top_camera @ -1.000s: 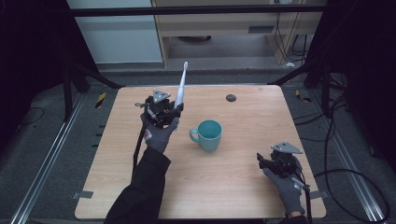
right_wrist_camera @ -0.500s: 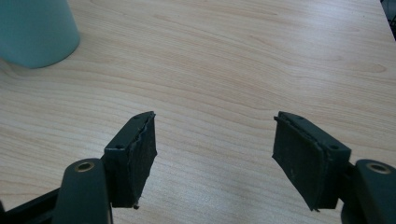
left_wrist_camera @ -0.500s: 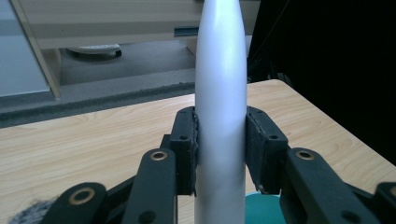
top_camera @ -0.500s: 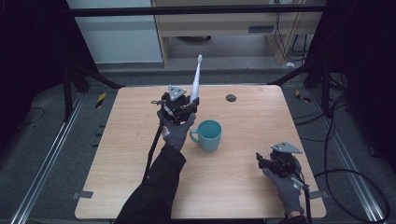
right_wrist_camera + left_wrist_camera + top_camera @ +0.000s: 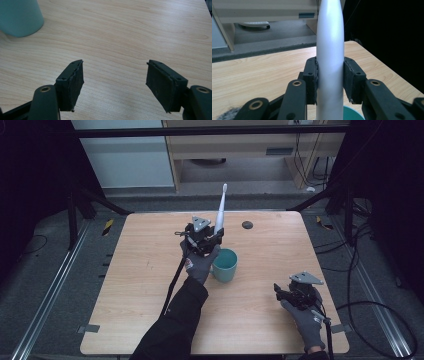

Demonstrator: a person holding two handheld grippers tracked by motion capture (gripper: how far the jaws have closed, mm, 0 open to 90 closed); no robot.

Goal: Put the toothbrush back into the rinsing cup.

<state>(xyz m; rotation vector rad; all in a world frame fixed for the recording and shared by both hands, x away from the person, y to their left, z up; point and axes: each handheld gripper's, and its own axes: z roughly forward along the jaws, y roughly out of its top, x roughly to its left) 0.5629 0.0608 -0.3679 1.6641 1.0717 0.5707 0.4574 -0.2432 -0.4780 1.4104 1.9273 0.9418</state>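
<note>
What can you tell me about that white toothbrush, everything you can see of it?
The toothbrush is white and slim, looking like smooth matte plastic, with a thick rounded handle that tapers to a thin neck and a small head at the top. It stands nearly upright, leaning slightly, head up. The left gripper is shut on its handle, the black fingers pressing both sides. Its lower end hangs above the teal cup, near the table's middle.
</note>
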